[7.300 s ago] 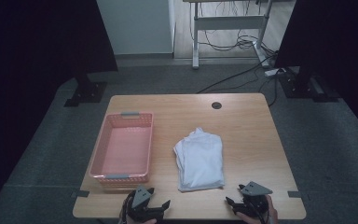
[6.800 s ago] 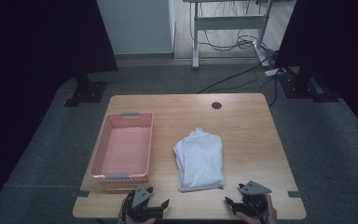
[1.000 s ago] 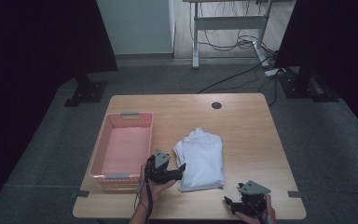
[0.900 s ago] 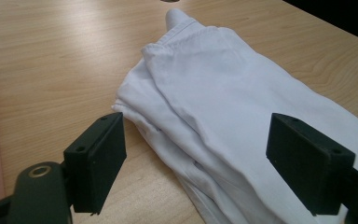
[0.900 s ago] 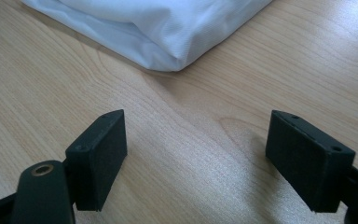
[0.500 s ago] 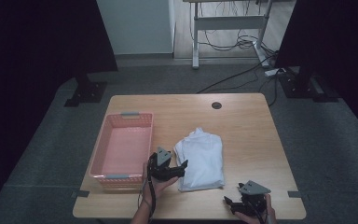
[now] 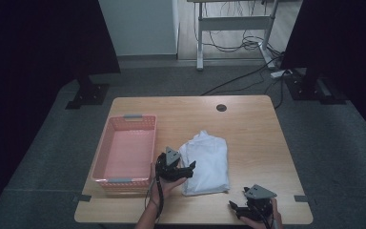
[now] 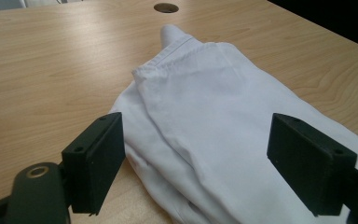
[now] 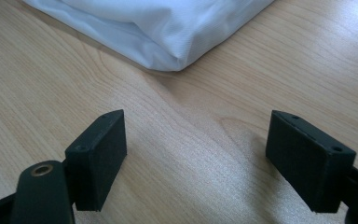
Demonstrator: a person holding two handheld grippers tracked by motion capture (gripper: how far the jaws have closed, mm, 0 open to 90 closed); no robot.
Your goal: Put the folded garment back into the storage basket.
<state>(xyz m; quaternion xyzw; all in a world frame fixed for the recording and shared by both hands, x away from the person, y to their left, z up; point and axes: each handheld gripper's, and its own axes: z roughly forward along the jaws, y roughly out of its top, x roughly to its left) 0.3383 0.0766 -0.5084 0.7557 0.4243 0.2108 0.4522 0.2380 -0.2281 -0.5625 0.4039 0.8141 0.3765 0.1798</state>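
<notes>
Reaching for the folded white cloth garment with the left gripper; jaws spread wide, nothing between them yet, tips at the garment's 9 o'clock edge in the high view. Left gripper view has the fabric sitting right between the two black jaws, stacked folds visible along the near edge.

Right gripper is parked at the table's 5 o'clock corner, jaws also spread and empty, well apart from the garment. Its view catches one folded corner up at 12 o'clock.

Location: garment lies flat on the light wooden table, roughly centre, just beside the pink plastic mesh basket, which sits at its 9 o'clock. Round cable hole at the table's 12 o'clock side.

Handling, my read:
- Light, soft, zero stiffness. It will sag and unfold if lifted from one point.
- Thin smooth weave, likely slippery against hard jaw pads; pinch several layers, not one.
- Not fragile.
- Best hold: the thick folded edge at 9 o'clock, jaws low to the table so the bottom layer gets caught too.
- Second hold on the 3 o'clock edge with the right gripper would keep the fold intact.
</notes>
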